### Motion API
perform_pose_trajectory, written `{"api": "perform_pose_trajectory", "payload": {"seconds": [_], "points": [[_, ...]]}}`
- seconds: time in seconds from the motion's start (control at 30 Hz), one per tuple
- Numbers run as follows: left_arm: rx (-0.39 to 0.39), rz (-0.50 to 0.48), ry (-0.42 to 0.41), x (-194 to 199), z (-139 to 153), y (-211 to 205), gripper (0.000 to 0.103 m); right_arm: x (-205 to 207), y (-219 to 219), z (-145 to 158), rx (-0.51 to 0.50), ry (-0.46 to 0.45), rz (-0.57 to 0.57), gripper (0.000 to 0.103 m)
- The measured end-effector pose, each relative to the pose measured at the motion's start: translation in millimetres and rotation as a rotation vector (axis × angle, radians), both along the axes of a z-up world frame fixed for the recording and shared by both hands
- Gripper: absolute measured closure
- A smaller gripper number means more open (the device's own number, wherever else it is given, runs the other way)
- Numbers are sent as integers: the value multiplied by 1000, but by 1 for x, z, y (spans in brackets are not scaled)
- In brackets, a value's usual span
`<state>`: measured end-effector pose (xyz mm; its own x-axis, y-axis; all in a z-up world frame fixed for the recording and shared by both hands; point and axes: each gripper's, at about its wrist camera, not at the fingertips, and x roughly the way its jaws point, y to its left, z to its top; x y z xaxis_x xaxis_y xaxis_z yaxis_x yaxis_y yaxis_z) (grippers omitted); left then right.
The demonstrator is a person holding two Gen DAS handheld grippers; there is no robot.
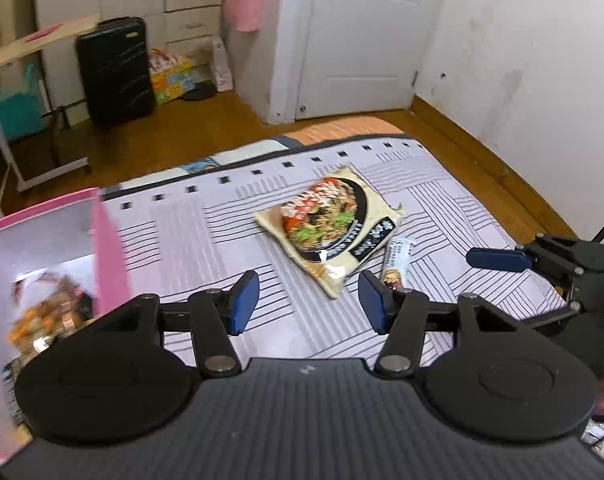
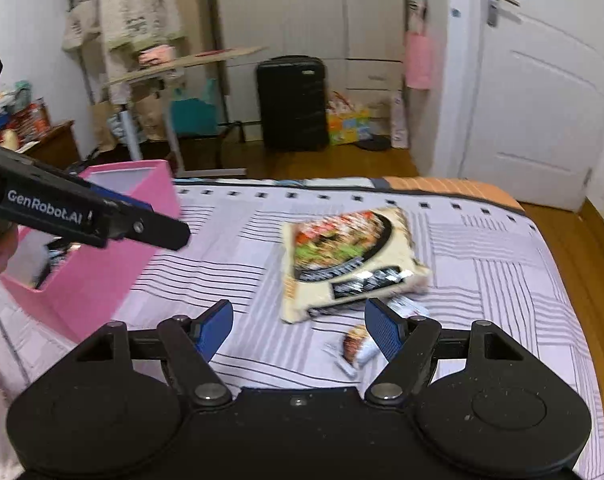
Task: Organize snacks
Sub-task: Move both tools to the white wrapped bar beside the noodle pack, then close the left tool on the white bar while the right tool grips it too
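A large noodle packet with a food picture lies flat on the striped bedspread; it also shows in the right wrist view. A small snack bar lies beside its near right corner, also seen in the right wrist view. A pink box stands at the left with a snack packet inside; it shows in the right wrist view. My left gripper is open and empty, just short of the packet. My right gripper is open and empty, near the bar.
The bed's far edge drops to a wooden floor. A black suitcase, a folding table and a white door stand beyond. A white wall runs along the right.
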<state>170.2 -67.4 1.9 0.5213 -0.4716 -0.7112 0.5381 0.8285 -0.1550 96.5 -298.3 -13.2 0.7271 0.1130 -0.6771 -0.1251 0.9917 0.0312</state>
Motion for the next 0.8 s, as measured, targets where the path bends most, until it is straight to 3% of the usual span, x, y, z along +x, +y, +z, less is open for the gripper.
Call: {"api": "perform_pose_trajectory", "payload": {"seconds": [0.17, 0.33, 0.5, 0.67, 0.8], "points": [[-28, -50, 91, 22, -36, -41, 49, 18, -19, -40, 14, -8, -62, 26], [-68, -71, 104, 38, -69, -75, 49, 33, -36, -80, 49, -9, -109, 26], [-134, -81, 247, 60, -111, -104, 53, 42, -39, -102, 59, -3, -122, 26], [-198, -57, 300, 62, -140, -110, 55, 46, -27, -115, -98, 16, -49, 24], [-241, -84, 350, 64, -156, -113, 61, 47, -29, -120, -103, 16, -27, 20]]}}
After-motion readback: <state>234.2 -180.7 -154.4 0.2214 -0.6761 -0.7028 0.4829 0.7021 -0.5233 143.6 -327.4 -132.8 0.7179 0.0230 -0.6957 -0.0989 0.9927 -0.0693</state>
